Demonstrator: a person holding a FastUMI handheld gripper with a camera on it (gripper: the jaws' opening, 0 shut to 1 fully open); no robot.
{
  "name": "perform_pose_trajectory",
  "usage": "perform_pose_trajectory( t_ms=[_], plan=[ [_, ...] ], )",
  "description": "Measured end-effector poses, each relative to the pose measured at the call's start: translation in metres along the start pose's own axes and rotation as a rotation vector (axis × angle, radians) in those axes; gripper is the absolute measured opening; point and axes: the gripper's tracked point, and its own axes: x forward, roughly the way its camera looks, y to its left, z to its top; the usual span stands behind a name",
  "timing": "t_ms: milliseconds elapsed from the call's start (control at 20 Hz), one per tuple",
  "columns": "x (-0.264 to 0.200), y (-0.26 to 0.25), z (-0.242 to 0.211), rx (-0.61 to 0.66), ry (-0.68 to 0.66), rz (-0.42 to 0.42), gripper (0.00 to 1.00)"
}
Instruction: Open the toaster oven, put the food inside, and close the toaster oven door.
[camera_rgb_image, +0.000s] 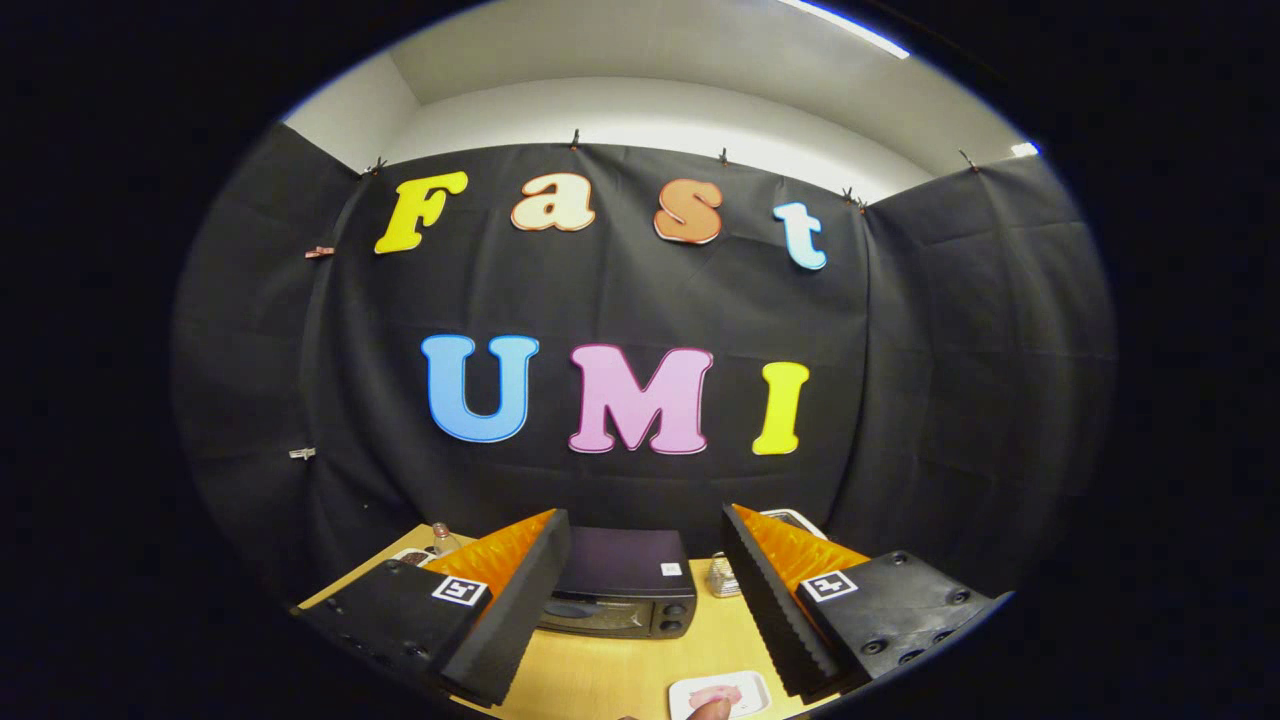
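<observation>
Sitting on the pale wooden table (610, 670), the toaster oven (622, 585) is showing beyond the tongs, framed between the two fingers and partly hidden behind the left one. Its door is lying closed, with a dark glass front facing the camera and a column of knobs at the side nearer the right finger. A small white sticker is showing on its dark top.

The food (716, 695) is resting as a pinkish piece on a small white plate (750, 685), lying on the table close under the right finger, nearer the camera than the oven and well apart from it. A fingertip (708, 709) is peeking up just beside that plate.

The tongs (640, 590) are hovering above the table, released, with the fingers (505, 620) spread wide and touching nothing; black ridged pads are facing each other, with orange backs behind them.

A small metal item (720, 577) is standing just beside the oven, behind the right finger, too small to identify. Behind the left finger, a small bottle (444, 541) is standing near the table's far edge.
</observation>
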Motion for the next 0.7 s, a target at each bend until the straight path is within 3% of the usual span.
perform_pose_trajectory(
  t_ms=[300, 500, 700],
  plan=[
    [0.065, 0.046, -0.103, 0.086, 0.13, 0.057, 0.98],
    [0.106, 0.057, -0.178, 0.067, 0.238, 0.056, 0.98],
    [0.136, 0.072, -0.224, 0.064, 0.29, 0.06, 0.99]
  ],
)
